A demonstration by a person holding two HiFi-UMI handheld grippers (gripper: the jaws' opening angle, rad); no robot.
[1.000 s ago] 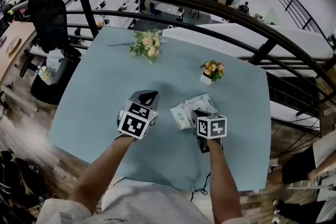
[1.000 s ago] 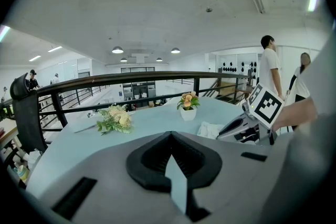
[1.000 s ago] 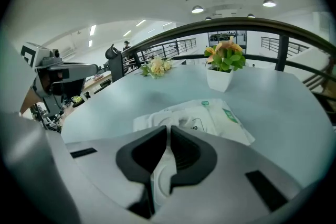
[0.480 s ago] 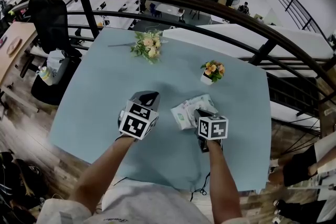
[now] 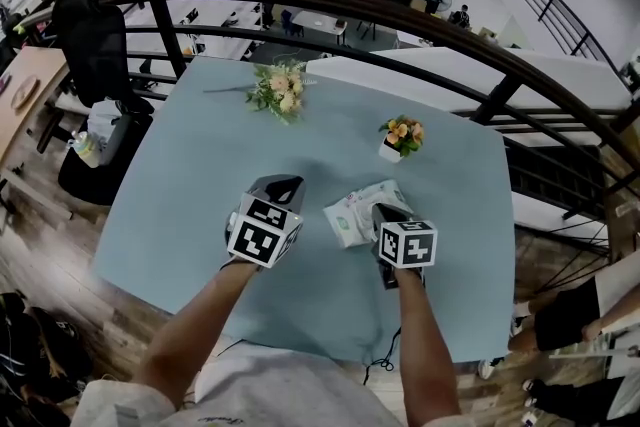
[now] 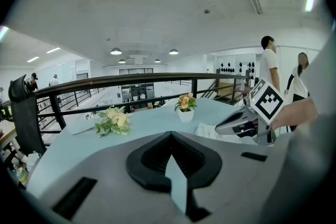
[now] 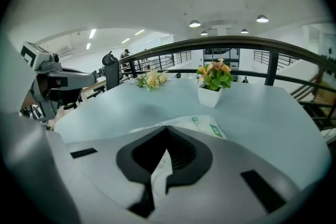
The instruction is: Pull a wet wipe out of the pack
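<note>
The white wet wipe pack (image 5: 352, 212) with green print lies on the pale blue table (image 5: 200, 175), near the front. My right gripper (image 5: 384, 212) points down onto the pack's right part. In the right gripper view its jaws (image 7: 167, 128) are shut, and a creased white bit of wipe (image 7: 159, 173) shows between the pads, with the pack (image 7: 205, 126) just beyond. My left gripper (image 5: 284, 185) hovers to the left of the pack, apart from it. Its tips (image 6: 170, 135) meet with nothing between them. The pack (image 6: 210, 131) and the right gripper (image 6: 236, 123) show at the right of the left gripper view.
A small white pot of orange flowers (image 5: 399, 137) stands behind the pack. A loose bouquet (image 5: 280, 87) lies at the table's far side. A dark curved railing (image 5: 400, 15) runs behind the table. Two people (image 6: 270, 63) stand off to the right.
The right gripper has tipped very slightly over the pack. The left gripper and the pack have not visibly moved.
</note>
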